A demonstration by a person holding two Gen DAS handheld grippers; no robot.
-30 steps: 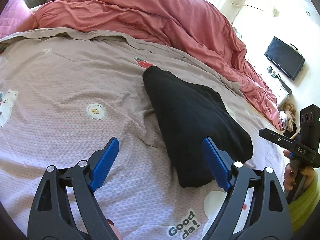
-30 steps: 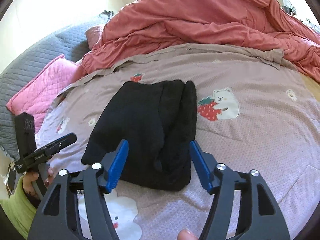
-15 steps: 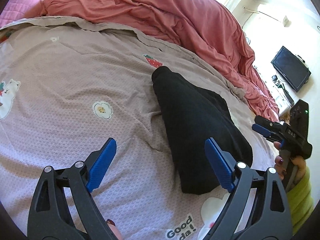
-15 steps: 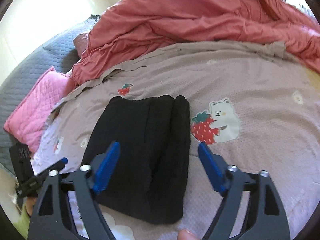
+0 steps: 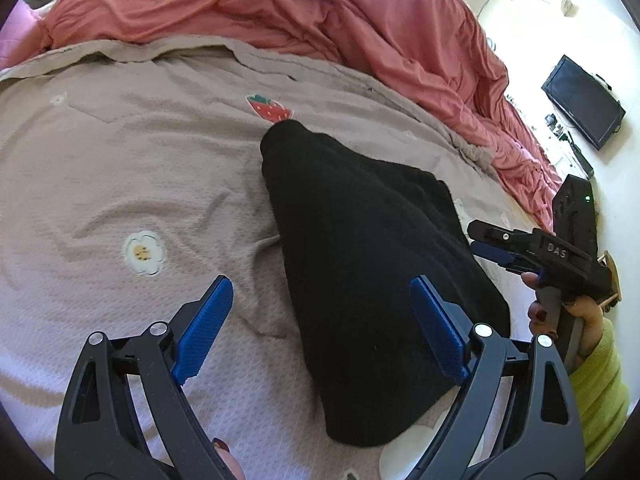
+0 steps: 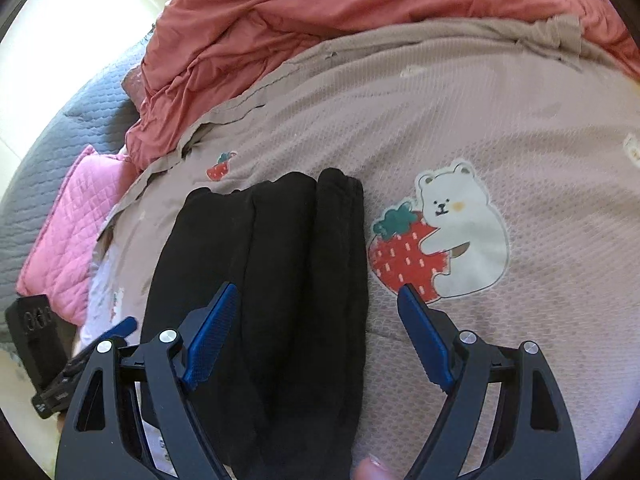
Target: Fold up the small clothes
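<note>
A black garment lies folded into a long wedge on the printed bedsheet. It also shows in the right wrist view, with rolled folds along its right side. My left gripper is open and empty, hovering over the garment's left edge near its close end. My right gripper is open and empty, straddling the garment's right folds. The right gripper also shows in the left wrist view, beside the garment's right edge.
A rumpled salmon duvet lies across the back of the bed. A pink quilted pillow and grey quilted cover are at the left. A black monitor stands off the bed at the right.
Both grippers have moved closer over the black garment and stayed open. The right gripper has come in from the garment's near end to above its right folds.
</note>
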